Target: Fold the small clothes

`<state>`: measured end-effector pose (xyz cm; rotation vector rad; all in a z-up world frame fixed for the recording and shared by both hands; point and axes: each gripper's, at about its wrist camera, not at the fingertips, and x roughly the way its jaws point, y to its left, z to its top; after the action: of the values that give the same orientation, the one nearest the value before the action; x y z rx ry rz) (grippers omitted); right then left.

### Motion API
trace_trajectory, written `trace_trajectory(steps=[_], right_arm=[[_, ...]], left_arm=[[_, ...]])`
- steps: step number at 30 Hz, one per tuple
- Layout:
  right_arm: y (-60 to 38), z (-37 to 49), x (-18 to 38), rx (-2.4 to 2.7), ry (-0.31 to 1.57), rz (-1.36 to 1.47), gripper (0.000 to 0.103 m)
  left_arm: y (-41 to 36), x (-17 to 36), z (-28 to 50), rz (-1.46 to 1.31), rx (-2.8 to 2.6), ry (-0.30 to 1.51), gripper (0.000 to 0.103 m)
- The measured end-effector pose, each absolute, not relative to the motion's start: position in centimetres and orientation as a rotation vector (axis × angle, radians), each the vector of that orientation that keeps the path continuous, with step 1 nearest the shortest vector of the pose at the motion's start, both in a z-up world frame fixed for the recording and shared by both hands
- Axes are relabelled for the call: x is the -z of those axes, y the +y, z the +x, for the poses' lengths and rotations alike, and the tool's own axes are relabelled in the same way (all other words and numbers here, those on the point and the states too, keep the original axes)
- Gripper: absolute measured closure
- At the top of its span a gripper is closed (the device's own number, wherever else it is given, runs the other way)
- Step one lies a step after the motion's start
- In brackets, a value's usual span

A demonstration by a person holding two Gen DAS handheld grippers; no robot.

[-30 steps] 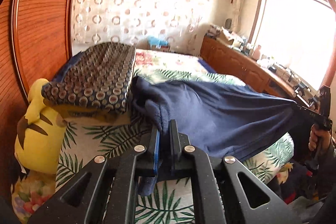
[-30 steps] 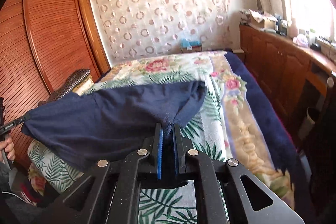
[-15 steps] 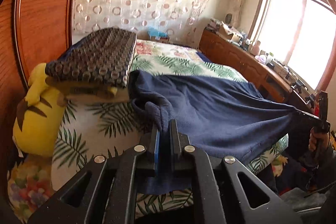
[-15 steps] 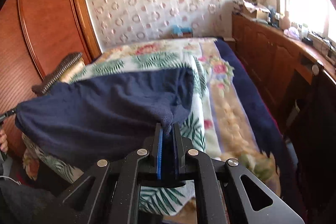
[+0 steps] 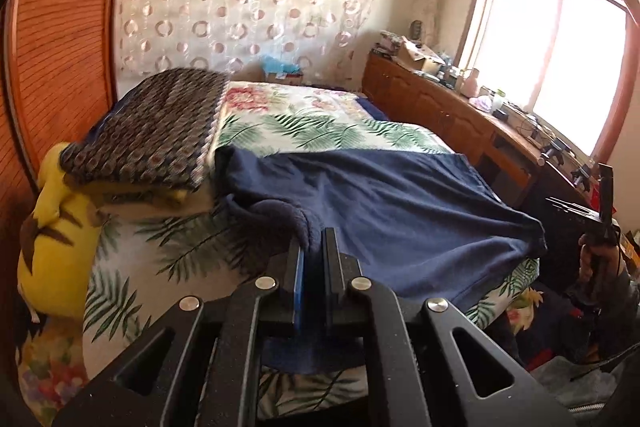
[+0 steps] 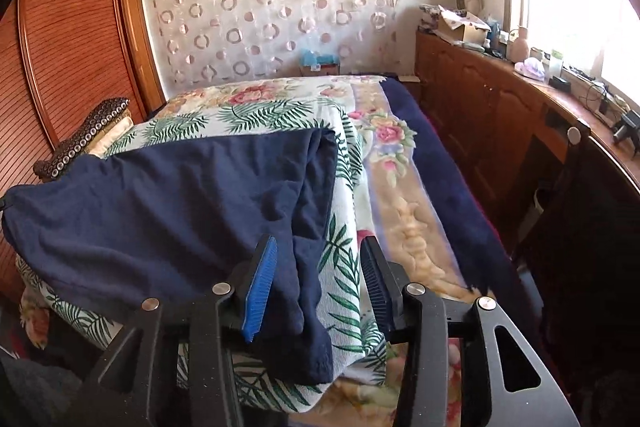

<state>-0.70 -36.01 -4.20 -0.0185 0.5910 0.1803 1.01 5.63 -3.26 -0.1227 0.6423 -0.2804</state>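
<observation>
A navy blue fleece garment (image 5: pixel 400 211) lies spread across the near end of the bed. My left gripper (image 5: pixel 314 247) is shut on its near left corner, and the cloth bunches up between the pads. In the right wrist view the same garment (image 6: pixel 180 203) drapes over the bed's edge. My right gripper (image 6: pixel 318 267) has its jaws opening. The garment's corner lies loose between them, and neither pad presses on it. The right gripper (image 5: pixel 600 211) also shows at the far right of the left wrist view, held in a person's hand.
The bed has a leaf-print cover (image 6: pixel 280 111). A patterned folded blanket (image 5: pixel 152 135) and a yellow plush toy (image 5: pixel 56 239) sit at its left. A wooden wardrobe (image 6: pixel 72 39) stands at the left. A cluttered wooden cabinet (image 6: pixel 500 99) runs under the window.
The right gripper's jaws have parted and let go of the garment's corner, which now rests on the bed edge. The garment has sunk onto the bed. The left gripper stays shut.
</observation>
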Motion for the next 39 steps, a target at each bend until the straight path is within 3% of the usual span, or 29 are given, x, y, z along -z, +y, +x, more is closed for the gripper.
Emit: trace_trajectory(steps=[30, 32, 34, 39], right_arm=[[-36.1, 0.1, 6.3, -0.233, 0.568, 0.045, 0.057], [-36.2, -0.2, 6.5, -0.232, 0.568, 0.048, 0.057], [-36.2, -0.1, 6.5, -0.229, 0.571, 0.048, 0.057], [-36.1, 0.1, 6.2, -0.227, 0.571, 0.047, 0.057]], left_arm=[[-19.3, -7.3, 9.8, 0.087, 0.737, 0.526, 0.094], [-19.6, -6.5, 10.4, 0.094, 0.766, 0.577, 0.088], [-19.7, -5.9, 10.6, 0.094, 0.791, 0.589, 0.058], [-18.5, -4.4, 10.3, 0.12, 0.718, 0.603, 0.032]])
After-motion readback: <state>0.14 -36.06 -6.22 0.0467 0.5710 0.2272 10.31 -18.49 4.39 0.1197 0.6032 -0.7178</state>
